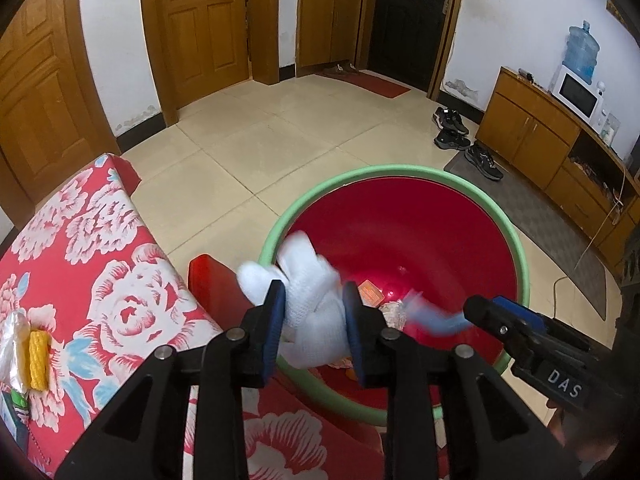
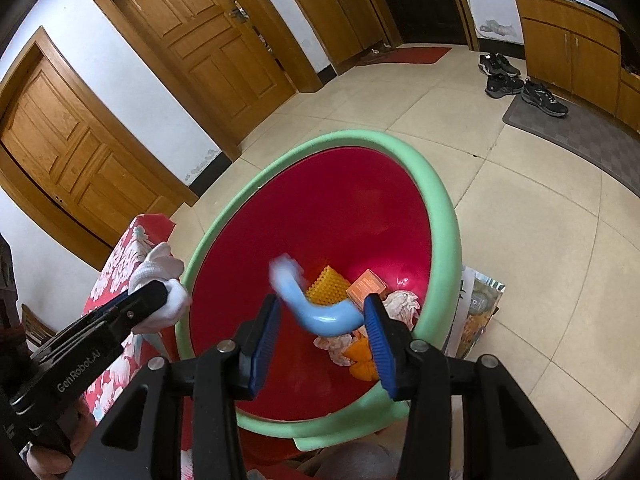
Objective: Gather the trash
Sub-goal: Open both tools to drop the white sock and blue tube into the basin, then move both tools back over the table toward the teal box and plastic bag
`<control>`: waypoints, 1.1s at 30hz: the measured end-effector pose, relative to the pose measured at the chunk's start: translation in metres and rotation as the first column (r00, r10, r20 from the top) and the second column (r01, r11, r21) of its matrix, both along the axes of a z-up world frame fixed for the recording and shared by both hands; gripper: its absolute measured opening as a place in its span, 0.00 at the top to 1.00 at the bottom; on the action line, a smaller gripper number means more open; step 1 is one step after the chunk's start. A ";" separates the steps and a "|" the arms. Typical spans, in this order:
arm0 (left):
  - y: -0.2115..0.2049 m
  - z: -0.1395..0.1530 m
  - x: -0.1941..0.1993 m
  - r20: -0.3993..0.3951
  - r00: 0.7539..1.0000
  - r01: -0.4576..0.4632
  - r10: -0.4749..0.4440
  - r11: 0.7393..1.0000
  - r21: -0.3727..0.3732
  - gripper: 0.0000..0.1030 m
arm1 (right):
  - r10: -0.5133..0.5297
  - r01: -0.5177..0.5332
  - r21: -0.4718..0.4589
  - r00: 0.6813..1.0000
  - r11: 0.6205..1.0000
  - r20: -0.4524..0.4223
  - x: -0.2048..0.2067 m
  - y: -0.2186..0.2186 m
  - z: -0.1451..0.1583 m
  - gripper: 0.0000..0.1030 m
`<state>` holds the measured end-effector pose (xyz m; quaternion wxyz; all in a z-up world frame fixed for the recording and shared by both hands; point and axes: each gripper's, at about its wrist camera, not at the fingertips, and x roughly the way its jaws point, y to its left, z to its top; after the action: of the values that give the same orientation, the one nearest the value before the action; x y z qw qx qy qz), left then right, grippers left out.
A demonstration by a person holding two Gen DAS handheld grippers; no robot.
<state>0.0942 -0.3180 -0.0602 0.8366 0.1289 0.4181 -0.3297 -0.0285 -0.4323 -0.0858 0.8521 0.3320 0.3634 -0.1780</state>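
On the pale tiled floor [image 1: 256, 152] stands a red plastic bin with a green rim [image 1: 516, 240], just beside the corner of the red flowered cloth [image 1: 120, 280]. Your left gripper [image 1: 314, 320] is closed on a white knitted glove [image 1: 308, 292] above the bin's near rim. Your right gripper [image 2: 322, 318] has its fingers wide apart, and a blurred light blue curved piece [image 2: 320, 316] is between them, over the trash at the bin's bottom.

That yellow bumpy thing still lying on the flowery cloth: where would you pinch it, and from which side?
Pinch the yellow bumpy piece across its narrow width, about halfway along, coming down from above. It lies flat and elongated on crinkly clear wrapping on the floral cloth, so its two long sides are exposed; the ends would probably slip.
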 end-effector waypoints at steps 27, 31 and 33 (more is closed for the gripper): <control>0.056 0.030 -0.003 0.007 0.994 -0.105 0.106 0.993 -0.058 0.65 | 0.012 -0.010 -0.032 0.998 0.999 0.056 -0.010 0.018 0.028 0.39; 0.073 0.034 -0.004 0.009 0.991 -0.133 0.134 0.989 -0.066 0.65 | 0.027 -0.025 -0.040 0.997 0.999 0.073 -0.012 0.027 0.037 0.38; 0.082 0.037 -0.004 0.013 0.989 -0.145 0.147 0.987 -0.070 0.65 | 0.036 -0.032 -0.045 0.996 0.998 0.082 -0.013 0.031 0.041 0.36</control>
<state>0.0898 -0.2364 -0.0233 0.8661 0.0721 0.4073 -0.2805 -0.0411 -0.4016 -0.0451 0.8763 0.3141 0.3296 -0.1574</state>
